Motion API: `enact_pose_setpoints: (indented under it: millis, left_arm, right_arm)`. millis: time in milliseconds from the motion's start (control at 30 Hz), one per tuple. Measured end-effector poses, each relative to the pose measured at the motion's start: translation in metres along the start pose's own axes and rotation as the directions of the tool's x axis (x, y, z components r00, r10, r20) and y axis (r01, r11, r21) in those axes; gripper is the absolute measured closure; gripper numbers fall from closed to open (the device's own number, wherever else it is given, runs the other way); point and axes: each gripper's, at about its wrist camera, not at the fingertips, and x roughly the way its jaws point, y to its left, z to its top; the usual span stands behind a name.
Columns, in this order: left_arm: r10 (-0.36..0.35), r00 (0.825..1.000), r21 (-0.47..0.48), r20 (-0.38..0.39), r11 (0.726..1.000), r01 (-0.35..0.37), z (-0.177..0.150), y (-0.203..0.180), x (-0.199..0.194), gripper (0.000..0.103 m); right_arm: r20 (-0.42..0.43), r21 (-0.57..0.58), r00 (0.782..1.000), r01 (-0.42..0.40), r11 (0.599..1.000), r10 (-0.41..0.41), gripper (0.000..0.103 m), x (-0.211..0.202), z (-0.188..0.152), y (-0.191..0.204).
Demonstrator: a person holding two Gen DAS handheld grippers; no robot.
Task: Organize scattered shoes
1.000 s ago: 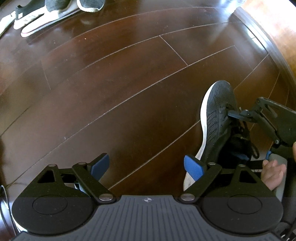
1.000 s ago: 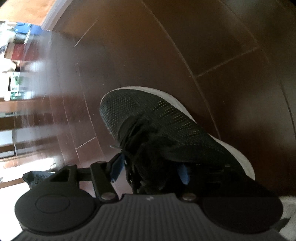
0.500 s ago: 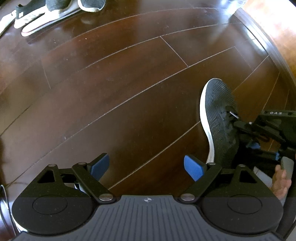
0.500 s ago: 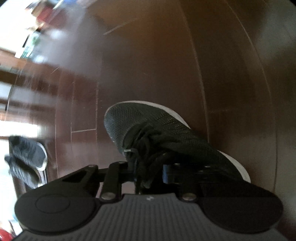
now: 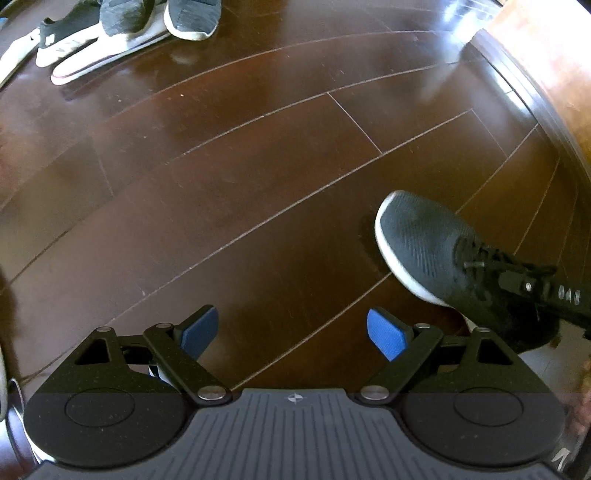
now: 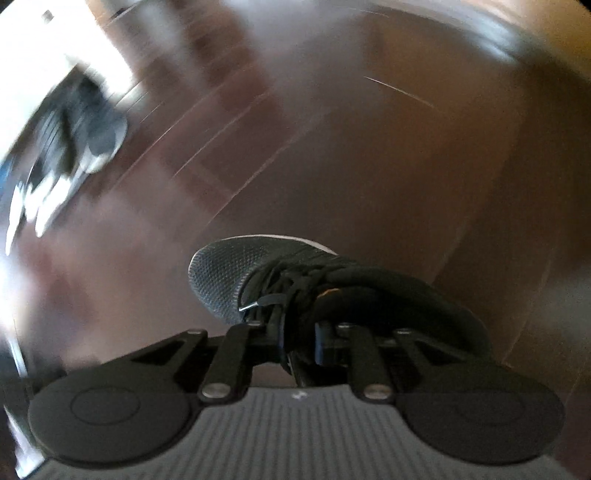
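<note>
The right gripper [image 6: 299,343] has its jaws clamped on the tongue and laces of a black knit sneaker with a white sole [image 5: 436,254], seemingly lifted above the dark wooden floor [image 5: 240,177]. The left gripper [image 5: 291,332] hangs empty, jaws apart. Several grey and white shoes [image 5: 122,33] lie grouped far off; this sneaker has likely yet to join them.

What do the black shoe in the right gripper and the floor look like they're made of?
Black shoe: apparently knit mesh fabric, matte, with a dotted weave on the toe; white sole, likely foam or rubber. Floor: dark wood planks or wood-look laminate, glossy, showing seams and glare.
</note>
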Motion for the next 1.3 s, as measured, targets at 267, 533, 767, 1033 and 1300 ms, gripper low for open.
enact_pose_setpoints:
  millis: [267, 533, 767, 1033, 1300]
  left_arm:
    - [0.010, 1.000, -0.014, 0.009, 1.000, -0.010, 0.005, 0.004, -0.002, 0.012]
    - [0.013, 1.000, -0.022, 0.008, 1.000, -0.013, 0.008, 0.005, 0.003, 0.012]
    - [0.009, 1.000, -0.039, 0.004, 0.999, -0.008, 0.008, 0.008, 0.006, 0.012]
    - [0.005, 1.000, -0.051, 0.001, 0.999, -0.005, 0.006, 0.013, 0.006, 0.012]
    - [0.009, 1.000, -0.059, 0.002, 0.998, -0.009, 0.008, 0.015, 0.008, 0.012]
  right_arm:
    - [-0.072, -0.633, 0.996, -0.003, 0.774, -0.055, 0.087, 0.011, -0.004, 0.052]
    - [-0.068, -0.934, 0.987, -0.012, 0.357, -0.144, 0.087, 0.035, -0.027, 0.089]
    - [-0.059, -0.956, 0.985, -0.008, 0.293, -0.164, 0.083, 0.058, -0.024, 0.093]
    - [-0.115, -0.885, 0.985, -0.044, 0.463, -0.127, 0.052, 0.055, -0.002, 0.079]
    - [-0.137, -0.794, 0.989, -0.074, 0.603, -0.060, 0.036, 0.079, 0.014, 0.086]
